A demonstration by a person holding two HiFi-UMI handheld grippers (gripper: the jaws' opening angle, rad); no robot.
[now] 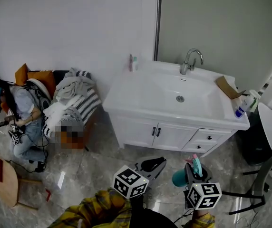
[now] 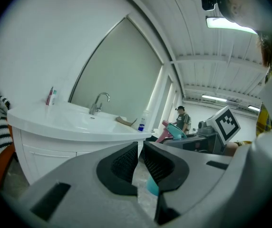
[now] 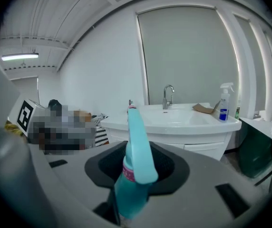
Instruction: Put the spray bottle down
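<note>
A teal spray bottle (image 3: 132, 177) with a pink collar stands upright between the pads of my right gripper (image 3: 136, 151), which is shut on it. In the head view the bottle (image 1: 179, 177) hangs low over the tiled floor in front of the white sink cabinet (image 1: 140, 90), held by the right gripper (image 1: 196, 169). My left gripper (image 1: 152, 166) is beside it on the left. Its jaws stand almost together in the left gripper view, and this left gripper (image 2: 140, 156) holds nothing. The bottle (image 2: 174, 131) also shows there at the right.
On the cabinet's right end stand a white spray bottle with a blue label (image 1: 243, 106) and a brown cardboard piece (image 1: 228, 87); a faucet (image 1: 191, 61) is at the back. A seated person (image 1: 24, 122), a clothes-covered bench (image 1: 74, 101), a wooden stool (image 1: 3, 180), a grey chair (image 1: 264, 175).
</note>
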